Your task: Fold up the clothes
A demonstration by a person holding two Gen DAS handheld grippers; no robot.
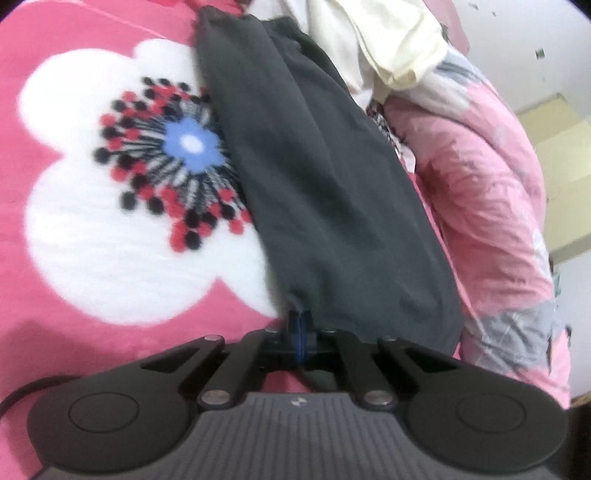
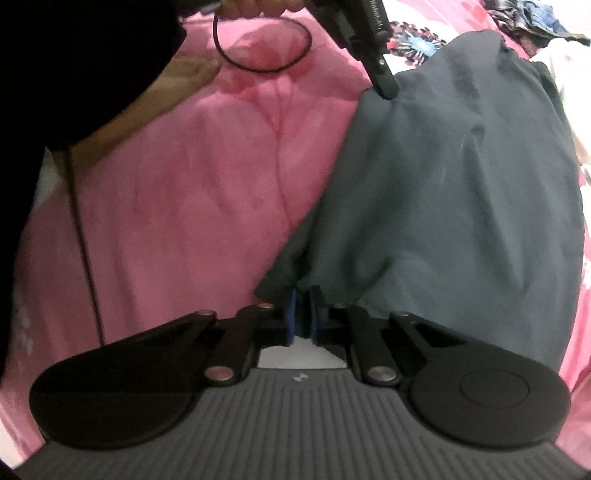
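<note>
Pinching: both grippers are clamped on the same dark grey garment (image 1: 325, 177), which lies stretched over a pink bed cover (image 1: 74, 44).
Left gripper (image 1: 300, 325): its blue-padded fingers (image 1: 301, 343) are pressed together on a bunched corner of the cloth at the near edge, about 6 o'clock in its own view.
Right gripper (image 2: 303, 299): the fingers (image 2: 291, 314) stand narrow, a slim gap between the pads, with a gathered tuck of the grey fabric caught at their tips.
Garment: from the left wrist it runs away toward 12 o'clock as one long panel; from the right wrist it fills the side from 1 to 4 o'clock (creased, not flat).
Other gripper in the right view: the left gripper (image 2: 386, 86) comes down from 12 o'clock and bites the cloth's far corner.
Bed cover: a big white flower print (image 1: 110, 229) with a blue centre lies at 9 o'clock of the garment.
Nearby: cream cloth (image 1: 399, 48) at 1 o'clock, a rumpled pink quilt (image 1: 491, 192) at 3 o'clock.
Person: a hand (image 2: 258, 7) at the top edge, a black cable loop (image 2: 258, 68) beneath it.
</note>
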